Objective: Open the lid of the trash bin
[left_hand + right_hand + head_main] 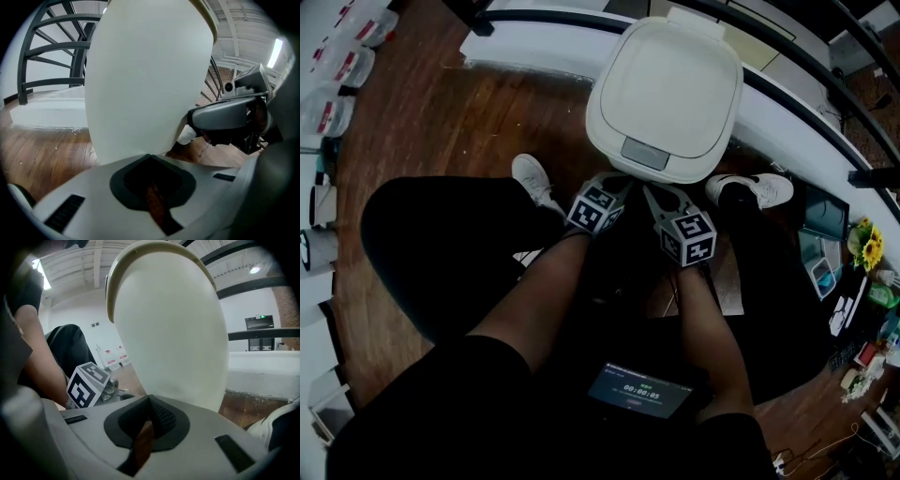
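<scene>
A white trash bin (667,89) stands on the wooden floor with its lid down; a grey press panel (645,153) sits at the lid's front edge. My left gripper (617,180) and right gripper (656,193) hang side by side just below that front edge, low against the bin's body. In the left gripper view the shut jaws (150,157) point at the bin's white wall (145,75). The right gripper view shows the same: shut jaws (151,398) right in front of the bin (173,333), with the left gripper's marker cube (86,385) beside them. Neither holds anything.
The person's white shoes (534,181) (750,190) flank the bin's base. Behind the bin runs a white curved plinth (534,42) with a dark railing. A screen with a timer (639,391) sits at the person's lap. Plastic containers (337,66) line the left edge.
</scene>
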### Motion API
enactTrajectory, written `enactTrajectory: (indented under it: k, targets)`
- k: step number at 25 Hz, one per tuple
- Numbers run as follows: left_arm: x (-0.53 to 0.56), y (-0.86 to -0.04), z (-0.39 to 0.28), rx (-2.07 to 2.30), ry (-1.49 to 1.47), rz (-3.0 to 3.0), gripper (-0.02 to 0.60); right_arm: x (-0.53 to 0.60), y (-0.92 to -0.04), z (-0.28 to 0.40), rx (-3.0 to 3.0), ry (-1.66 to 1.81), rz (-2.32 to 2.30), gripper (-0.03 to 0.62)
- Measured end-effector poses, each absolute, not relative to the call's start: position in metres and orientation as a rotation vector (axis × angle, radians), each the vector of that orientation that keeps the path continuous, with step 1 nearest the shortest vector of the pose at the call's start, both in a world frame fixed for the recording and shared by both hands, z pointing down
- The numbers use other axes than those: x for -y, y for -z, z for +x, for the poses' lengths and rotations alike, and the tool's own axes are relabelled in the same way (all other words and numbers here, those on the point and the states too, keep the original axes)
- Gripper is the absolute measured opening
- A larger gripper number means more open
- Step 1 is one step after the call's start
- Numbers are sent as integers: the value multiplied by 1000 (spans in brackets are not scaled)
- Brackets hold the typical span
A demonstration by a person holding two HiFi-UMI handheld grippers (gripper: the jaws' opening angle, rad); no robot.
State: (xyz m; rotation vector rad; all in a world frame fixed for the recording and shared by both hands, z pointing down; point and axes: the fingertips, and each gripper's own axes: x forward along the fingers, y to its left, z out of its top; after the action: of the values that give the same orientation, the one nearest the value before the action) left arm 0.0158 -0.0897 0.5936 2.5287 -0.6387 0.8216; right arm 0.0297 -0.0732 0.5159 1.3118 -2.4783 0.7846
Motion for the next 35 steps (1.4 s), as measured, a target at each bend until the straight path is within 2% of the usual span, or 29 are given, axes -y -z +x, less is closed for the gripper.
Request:
enactTrajectory:
  k: [14, 35]
  targets:
    - [112, -649, 39, 661, -809, 2430, 32, 80, -561, 55, 2429, -912, 1384, 20]
    - [129, -694, 67, 692, -822, 2324, 32, 88, -581, 71, 2389, -997, 1462, 20]
